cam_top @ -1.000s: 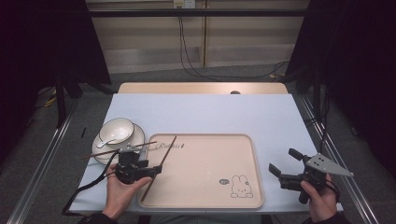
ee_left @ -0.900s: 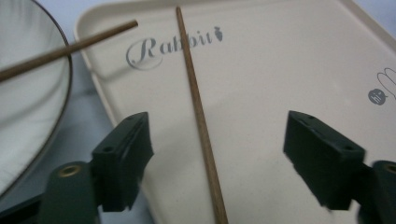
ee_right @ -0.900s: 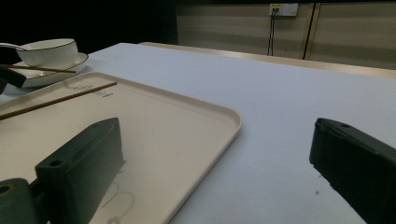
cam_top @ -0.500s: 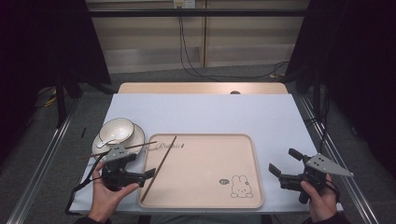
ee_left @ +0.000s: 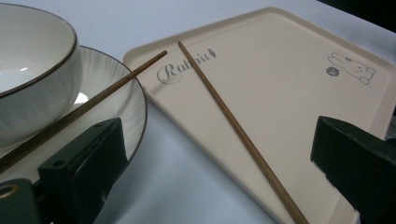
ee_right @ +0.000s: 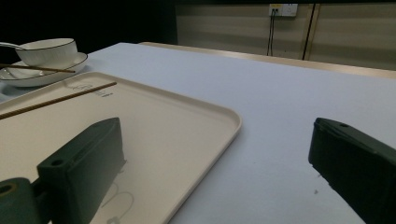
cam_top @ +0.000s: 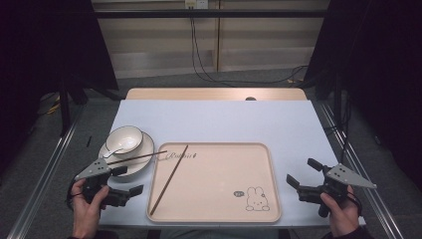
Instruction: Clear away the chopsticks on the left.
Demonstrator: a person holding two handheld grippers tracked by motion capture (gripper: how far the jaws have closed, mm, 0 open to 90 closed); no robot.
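A cream tray (cam_top: 214, 199) with a rabbit print lies in the middle of the table. One brown chopstick (cam_top: 169, 179) lies slanted on the tray's left part. A second chopstick (cam_top: 137, 158) rests across the white plate (cam_top: 144, 149), its tip over the tray's corner. A white bowl (cam_top: 124, 139) with a spoon in it stands on that plate. My left gripper (cam_top: 127, 180) is open and empty, left of the tray and in front of the plate. In the left gripper view the tray's chopstick (ee_left: 233, 126) runs between the jaws, untouched. My right gripper (cam_top: 301, 171) is open and empty, right of the tray.
The pale blue table top (cam_top: 224, 124) stretches behind the tray to a wooden strip (cam_top: 214, 93) at the far edge. Metal rails (cam_top: 54, 159) run along both sides of the table. Cables hang down the back wall.
My left gripper has drawn back to the left, away from the lower end of the chopstick on the tray. The right gripper has stayed put.
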